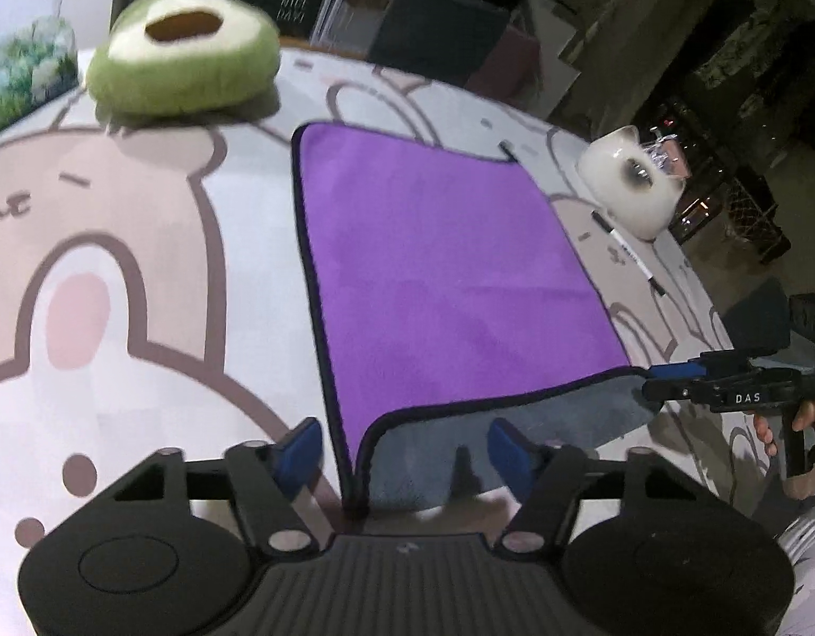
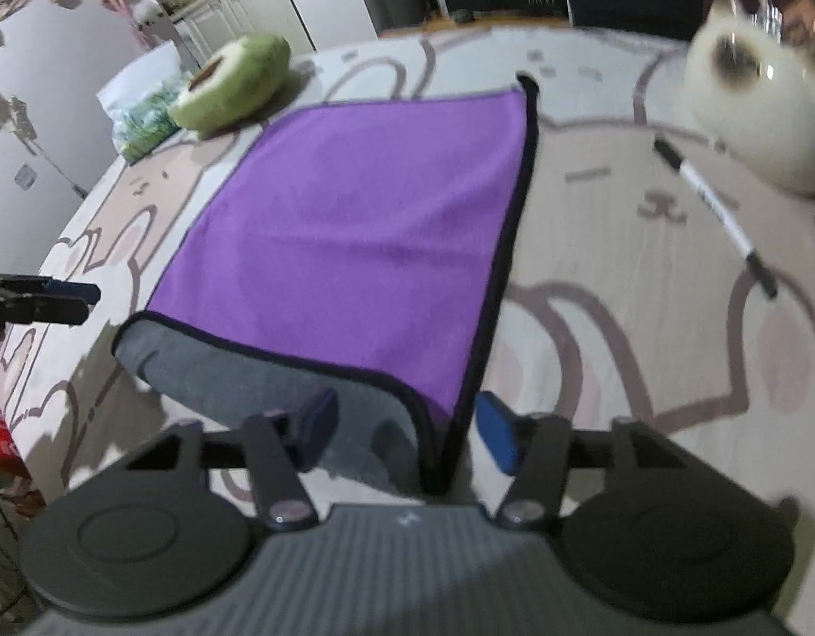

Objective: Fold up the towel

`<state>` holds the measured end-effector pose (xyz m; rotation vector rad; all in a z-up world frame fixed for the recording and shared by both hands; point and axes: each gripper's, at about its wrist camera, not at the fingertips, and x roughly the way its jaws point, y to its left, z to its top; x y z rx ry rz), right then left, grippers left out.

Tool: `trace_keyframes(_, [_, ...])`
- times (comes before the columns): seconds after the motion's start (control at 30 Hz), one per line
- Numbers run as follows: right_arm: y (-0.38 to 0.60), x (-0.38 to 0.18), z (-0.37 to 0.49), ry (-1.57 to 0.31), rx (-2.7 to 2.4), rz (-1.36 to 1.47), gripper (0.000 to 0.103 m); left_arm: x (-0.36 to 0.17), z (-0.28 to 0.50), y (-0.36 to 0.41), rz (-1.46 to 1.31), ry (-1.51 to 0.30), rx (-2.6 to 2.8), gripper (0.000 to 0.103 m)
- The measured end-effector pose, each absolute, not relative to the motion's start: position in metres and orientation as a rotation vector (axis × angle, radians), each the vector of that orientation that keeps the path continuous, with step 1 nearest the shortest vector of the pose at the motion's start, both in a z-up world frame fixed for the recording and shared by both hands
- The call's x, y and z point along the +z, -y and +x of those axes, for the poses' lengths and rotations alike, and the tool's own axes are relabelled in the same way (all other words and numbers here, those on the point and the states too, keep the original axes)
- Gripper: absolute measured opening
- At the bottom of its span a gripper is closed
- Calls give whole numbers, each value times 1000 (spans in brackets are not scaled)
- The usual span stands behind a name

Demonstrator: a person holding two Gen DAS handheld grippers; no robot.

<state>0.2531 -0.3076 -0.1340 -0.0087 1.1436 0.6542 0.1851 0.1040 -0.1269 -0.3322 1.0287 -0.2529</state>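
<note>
A purple towel (image 1: 439, 275) with a dark hem and grey underside lies flat on the table; its near edge is turned up and shows grey. It also shows in the right wrist view (image 2: 354, 233). My left gripper (image 1: 405, 456) is open, its blue pads either side of the near left corner. My right gripper (image 2: 407, 426) is open around the near right corner. The right gripper (image 1: 667, 381) appears side-on in the left wrist view at the towel's right corner. The left gripper (image 2: 84, 299) appears at the left edge of the right wrist view.
A green avocado plush (image 1: 182, 47) sits at the far left. A white cat-shaped mug (image 1: 630, 185) and a marker pen (image 1: 627, 252) lie right of the towel. The bear-print tablecloth (image 1: 142, 244) covers the table. A bag (image 2: 137, 111) lies by the plush.
</note>
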Motion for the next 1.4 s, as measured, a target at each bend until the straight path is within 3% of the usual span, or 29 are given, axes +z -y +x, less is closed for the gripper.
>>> trace_keyframes(0.07, [305,-141,255,-1174,655,-25,47,-132,187,-106,-344,-1054,-248,60])
trace_keyframes(0.23, [299,-146,256,-1190,663,-79,40,-144,190,-108,-324,-1126,-246,50])
trace_keyframes(0.3, [300,-144,256,-1188,665,-86,30,-148,189,-109,-320,-1142,-246,42])
trace_keyframes(0.33, [300,-143,256,-1186,668,-84,19,-148,189,-109,-316,-1144,-247,34])
trace_keyframes(0.37, [301,-141,255,-1182,670,-85,17,-148,188,-108,-312,-1142,-250,25])
trace_keyframes(0.53, [296,-138,249,-1178,707,-133,7,-145,189,-104,-285,-1142,-246,4])
trace_keyframes(1.4, [311,-76,258,-935,695,-10,5,-76,199,-102,-233,-889,-232,3])
